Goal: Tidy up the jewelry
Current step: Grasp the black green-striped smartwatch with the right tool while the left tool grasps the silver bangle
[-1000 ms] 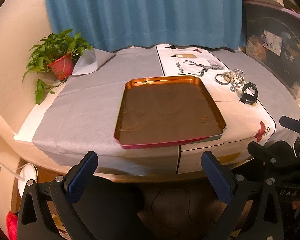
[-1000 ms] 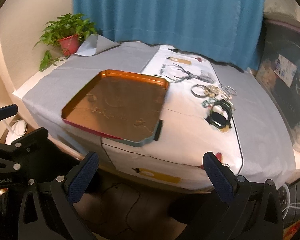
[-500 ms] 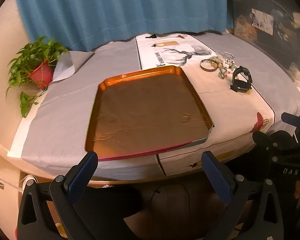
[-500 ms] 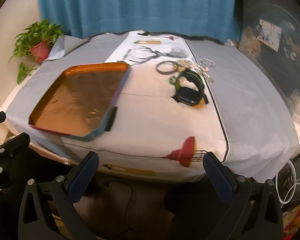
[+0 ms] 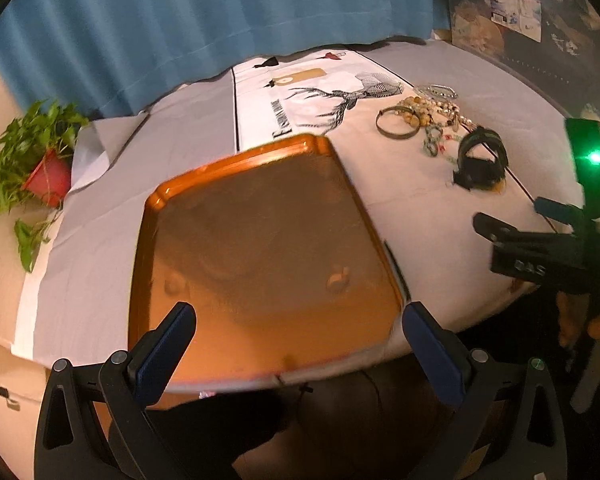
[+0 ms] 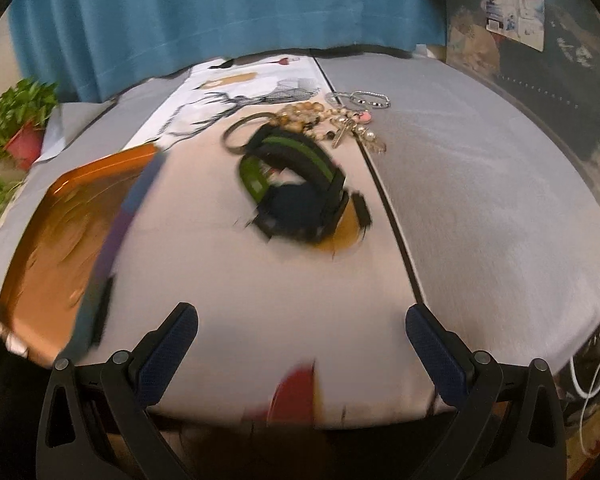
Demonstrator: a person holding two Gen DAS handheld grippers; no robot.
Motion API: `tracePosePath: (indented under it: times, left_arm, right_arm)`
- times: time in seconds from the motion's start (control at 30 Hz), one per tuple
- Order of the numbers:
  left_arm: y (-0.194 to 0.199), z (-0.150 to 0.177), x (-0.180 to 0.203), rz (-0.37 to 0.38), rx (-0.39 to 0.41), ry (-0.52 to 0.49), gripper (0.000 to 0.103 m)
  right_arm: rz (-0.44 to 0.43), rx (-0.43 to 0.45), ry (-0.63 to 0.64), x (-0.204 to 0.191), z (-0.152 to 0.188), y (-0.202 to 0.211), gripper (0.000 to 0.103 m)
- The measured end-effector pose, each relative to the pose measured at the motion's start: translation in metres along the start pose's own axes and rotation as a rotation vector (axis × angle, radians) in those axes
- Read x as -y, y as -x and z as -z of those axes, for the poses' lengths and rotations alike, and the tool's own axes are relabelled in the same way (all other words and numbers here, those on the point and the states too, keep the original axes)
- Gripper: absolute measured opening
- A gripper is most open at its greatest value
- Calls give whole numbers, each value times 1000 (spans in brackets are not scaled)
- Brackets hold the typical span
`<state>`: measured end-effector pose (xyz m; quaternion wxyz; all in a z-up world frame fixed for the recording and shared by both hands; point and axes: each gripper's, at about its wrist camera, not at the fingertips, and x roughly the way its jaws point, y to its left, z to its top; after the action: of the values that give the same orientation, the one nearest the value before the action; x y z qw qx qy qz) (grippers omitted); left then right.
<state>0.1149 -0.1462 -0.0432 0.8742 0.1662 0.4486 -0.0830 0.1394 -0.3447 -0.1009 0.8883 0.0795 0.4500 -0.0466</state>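
Observation:
An empty orange tray (image 5: 260,248) lies on the table near its front edge; its right part (image 6: 60,220) shows at the left of the right wrist view. To its right lies a pile of jewelry: a black and green watch (image 6: 296,192) (image 5: 480,156), a metal bangle (image 5: 396,124) (image 6: 240,132), bead strands (image 6: 316,114) (image 5: 428,108) and silver bracelets (image 6: 360,98). My left gripper (image 5: 296,344) is open above the tray's near edge. My right gripper (image 6: 300,344) is open over the runner, short of the watch, with nothing between its fingers.
A potted green plant (image 5: 40,160) stands at the far left of the table. A blue curtain (image 5: 220,20) hangs behind. The grey cloth (image 6: 480,184) and a white deer-print runner (image 5: 332,96) cover the table. Dark furniture (image 6: 540,52) stands at the right. White cables (image 6: 592,364) lie at the lower right.
Both grippers have moved forward and to the right over the table. The watch and jewelry pile are now much closer in the right wrist view. Both stay open.

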Motion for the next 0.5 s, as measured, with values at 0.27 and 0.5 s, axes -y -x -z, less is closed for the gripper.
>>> tracePosePath:
  times: [0.27,0.5]
  left_arm:
    - [-36,-74,16,41,-23,-36,103]
    - [-89,-139,48,136,-36,-71,103]
  right_arm:
    - [60,82,-21,-6,-45,-34,103]
    - [168,120,-70,41,-37,-26,100]
